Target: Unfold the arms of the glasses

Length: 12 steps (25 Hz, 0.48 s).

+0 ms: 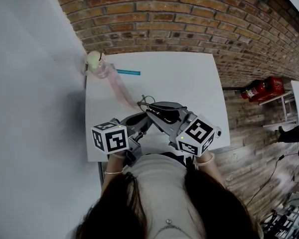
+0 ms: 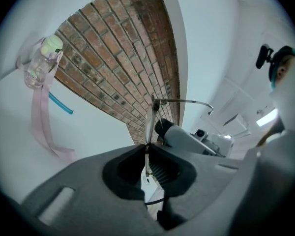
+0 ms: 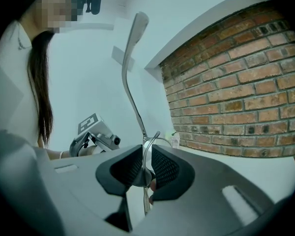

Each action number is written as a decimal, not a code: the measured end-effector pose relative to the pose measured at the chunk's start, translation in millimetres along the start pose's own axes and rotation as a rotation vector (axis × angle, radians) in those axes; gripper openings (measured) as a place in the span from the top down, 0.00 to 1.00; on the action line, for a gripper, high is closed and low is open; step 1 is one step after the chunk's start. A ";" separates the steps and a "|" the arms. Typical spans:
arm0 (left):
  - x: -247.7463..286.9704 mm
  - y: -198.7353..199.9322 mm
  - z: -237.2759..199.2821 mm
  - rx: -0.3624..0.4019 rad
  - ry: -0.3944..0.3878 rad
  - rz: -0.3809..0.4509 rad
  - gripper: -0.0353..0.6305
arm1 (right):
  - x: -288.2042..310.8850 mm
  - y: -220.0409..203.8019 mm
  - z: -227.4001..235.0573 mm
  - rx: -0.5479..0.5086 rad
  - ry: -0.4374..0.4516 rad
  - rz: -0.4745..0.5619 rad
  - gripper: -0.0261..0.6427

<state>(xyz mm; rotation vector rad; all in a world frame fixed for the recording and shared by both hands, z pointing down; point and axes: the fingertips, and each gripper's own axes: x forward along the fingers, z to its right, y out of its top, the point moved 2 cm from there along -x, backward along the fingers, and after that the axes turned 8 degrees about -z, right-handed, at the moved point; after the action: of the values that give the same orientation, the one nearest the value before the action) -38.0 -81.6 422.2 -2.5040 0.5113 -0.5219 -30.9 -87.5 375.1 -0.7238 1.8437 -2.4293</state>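
Left gripper (image 2: 146,156): fingers (image 2: 122,171) clenched on glasses (image 2: 149,124) frame. Right gripper (image 3: 146,165): fingers (image 3: 169,168) grasping same frame; temple arm (image 3: 130,77) stands above them. Pink bottle (image 1: 97,63) on desk (image 1: 189,78), well beyond fingers.

Soft even daylight, strong fisheye distortion, dark vignetted corners.

Glasses (image 3: 129,77) front swallowed inside the right claw (image 3: 146,168) — lens outline unclear; left claw (image 2: 146,156) hides the part it grips.
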 end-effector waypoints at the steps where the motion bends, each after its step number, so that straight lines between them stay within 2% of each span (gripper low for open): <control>1: 0.2 -0.3 0.2 0.003 0.002 -0.003 0.91 | 0.3 -0.1 0.0 0.001 0.000 -0.002 0.89; 12: 0.4 0.1 -2.4 0.010 0.011 -0.003 0.91 | 3.3 0.2 1.5 -0.017 -0.019 -0.007 0.89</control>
<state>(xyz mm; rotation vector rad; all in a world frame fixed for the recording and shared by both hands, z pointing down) -38.7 -82.9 424.1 -2.4938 0.5077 -0.5379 -33.4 -89.8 376.4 -0.7530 1.8599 -2.4059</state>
